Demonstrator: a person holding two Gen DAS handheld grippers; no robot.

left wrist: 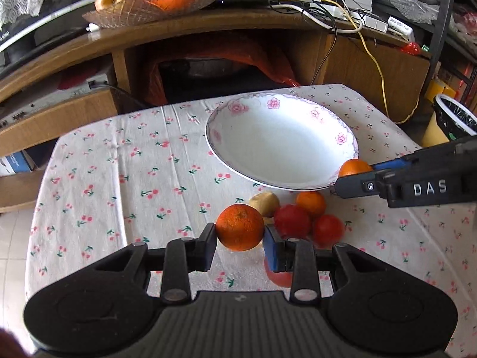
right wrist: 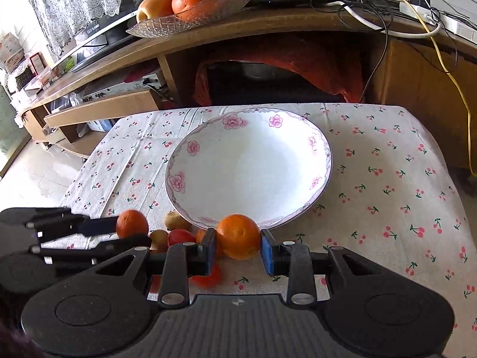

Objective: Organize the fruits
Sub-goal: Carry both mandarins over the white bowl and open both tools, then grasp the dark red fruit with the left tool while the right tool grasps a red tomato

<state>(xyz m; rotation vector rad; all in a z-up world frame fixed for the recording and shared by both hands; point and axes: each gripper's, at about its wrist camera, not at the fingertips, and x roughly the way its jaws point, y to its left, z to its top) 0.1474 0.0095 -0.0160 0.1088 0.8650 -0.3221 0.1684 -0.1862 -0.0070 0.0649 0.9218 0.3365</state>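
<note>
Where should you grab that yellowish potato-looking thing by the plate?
Grip the yellowish fruit across its rounded middle, coming down from above. It lies close under the plate rim, with red fruit beside it, so its sides look crowded. Both grippers, left and right, already hold oranges.

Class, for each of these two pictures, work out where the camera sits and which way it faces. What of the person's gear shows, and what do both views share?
Left wrist: sits on the left gripper, looking forward over its orange toward the plate; the right gripper enters from the right.
Right wrist: sits on the right gripper, facing the plate; the left gripper enters from the left.
Shared: plate, both held oranges, cherry-print tablecloth, fruit pile.
</note>
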